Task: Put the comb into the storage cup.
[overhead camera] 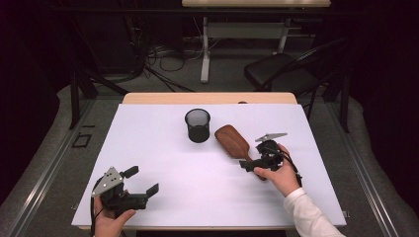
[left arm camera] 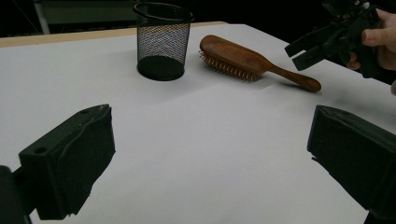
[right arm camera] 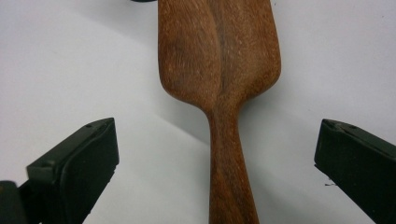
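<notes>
Since the right hand-held gripper [right arm camera: 217,163] is spread wide around the hairbrush [overhead camera: 231,139] handle, an off-centre pinch could get it tipped into the mesh cup [overhead camera: 197,125].

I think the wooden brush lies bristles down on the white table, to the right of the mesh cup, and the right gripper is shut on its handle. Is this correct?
Not quite. The right gripper is open: in the right gripper view its jaws stand wide on either side of the handle without touching it. The rest holds: the brush lies bristles down on the table, right of the mesh cup.
</notes>
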Tool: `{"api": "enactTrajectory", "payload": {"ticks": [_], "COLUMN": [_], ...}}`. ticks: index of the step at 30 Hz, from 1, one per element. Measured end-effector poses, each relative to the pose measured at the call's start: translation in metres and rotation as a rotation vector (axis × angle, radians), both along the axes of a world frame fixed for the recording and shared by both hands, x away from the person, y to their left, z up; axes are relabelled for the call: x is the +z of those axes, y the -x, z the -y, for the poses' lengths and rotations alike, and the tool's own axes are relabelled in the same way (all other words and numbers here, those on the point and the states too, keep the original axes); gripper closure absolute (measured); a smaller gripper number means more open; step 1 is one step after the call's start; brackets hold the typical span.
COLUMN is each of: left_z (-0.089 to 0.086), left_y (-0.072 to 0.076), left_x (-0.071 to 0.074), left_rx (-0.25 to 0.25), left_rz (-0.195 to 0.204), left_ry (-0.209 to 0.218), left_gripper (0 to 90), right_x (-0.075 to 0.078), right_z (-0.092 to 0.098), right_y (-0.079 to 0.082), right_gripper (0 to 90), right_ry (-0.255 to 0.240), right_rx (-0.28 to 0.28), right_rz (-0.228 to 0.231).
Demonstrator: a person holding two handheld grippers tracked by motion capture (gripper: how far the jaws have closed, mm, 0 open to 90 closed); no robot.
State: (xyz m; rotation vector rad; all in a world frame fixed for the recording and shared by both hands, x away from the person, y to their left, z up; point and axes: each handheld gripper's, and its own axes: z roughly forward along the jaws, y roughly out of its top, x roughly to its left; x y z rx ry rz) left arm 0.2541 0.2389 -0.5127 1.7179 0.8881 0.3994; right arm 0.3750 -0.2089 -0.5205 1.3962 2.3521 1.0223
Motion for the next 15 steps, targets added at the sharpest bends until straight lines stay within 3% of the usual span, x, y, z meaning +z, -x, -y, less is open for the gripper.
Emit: {"api": "enactTrajectory", "payload": {"ticks": [3,7,15], "left_z": [0.000,0.000,-0.001], "left_y": [0.000,0.000,0.001], "left_x": [0.000,0.000,0.000], "left_rx": [0.000,0.003,0.006], "left_rz": [0.000,-0.001,-0.002], "left_ry": [-0.001,0.001,0.004], "left_gripper": [0.8,0.8,0.9], "right_x": [0.006,0.010,0.012], "right_z": [-0.003,-0.007,-0.014], "right_y": [-0.006,-0.010,-0.017], "right_gripper": [0.0,0.0,0.0], "right_ry": [0.014,0.038,0.125], "right_rx": [0.003,0.036,0.063], "right_rz": [-0.038,-0.052,-0.097]}}
